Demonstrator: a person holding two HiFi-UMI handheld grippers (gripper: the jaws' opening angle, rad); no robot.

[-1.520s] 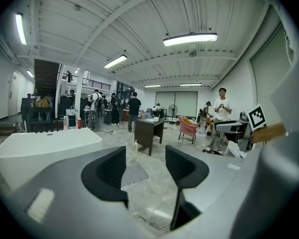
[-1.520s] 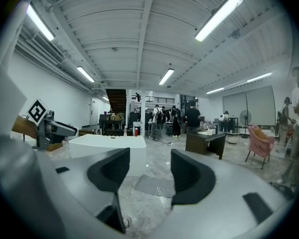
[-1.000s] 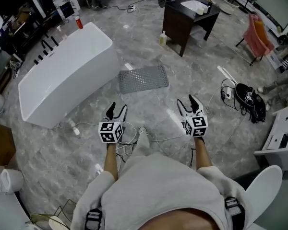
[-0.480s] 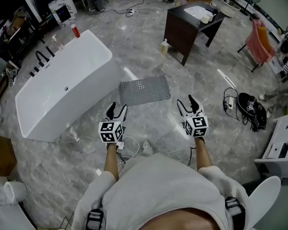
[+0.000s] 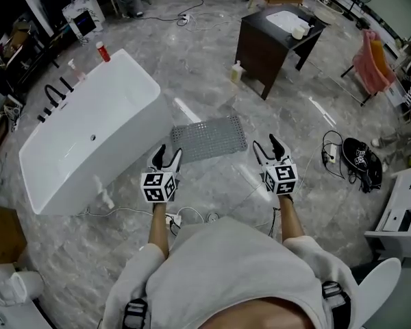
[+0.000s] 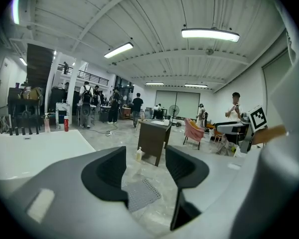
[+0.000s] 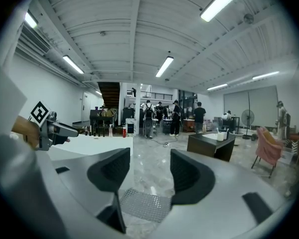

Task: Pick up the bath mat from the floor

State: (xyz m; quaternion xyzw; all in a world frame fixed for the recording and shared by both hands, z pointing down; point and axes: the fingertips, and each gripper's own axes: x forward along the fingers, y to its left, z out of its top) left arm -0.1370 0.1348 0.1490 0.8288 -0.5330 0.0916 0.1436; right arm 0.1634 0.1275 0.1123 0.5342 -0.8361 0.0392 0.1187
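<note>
Grey perforated mat lies flat on the marble floor, its left end just beside the near corner of the white tub. A dark cabinet stands well beyond it, with a small bottle at its foot.

Left gripper: jaws apart, nothing between them. In the head view its tips sit just short of the mat's near left corner. The left gripper view shows the mat low in the gap between the jaws, down on the floor and out of contact.

Right gripper: jaws apart, also empty. In the head view it is just off the mat's near right corner. The right gripper view has the mat below and slightly left of the gap, ahead of the tips, not touched.

Both grippers are held side by side and point roughly forward, and the mat lies ahead, spanning most of the space between them. The mat shows no fold or lifted edge.
</note>
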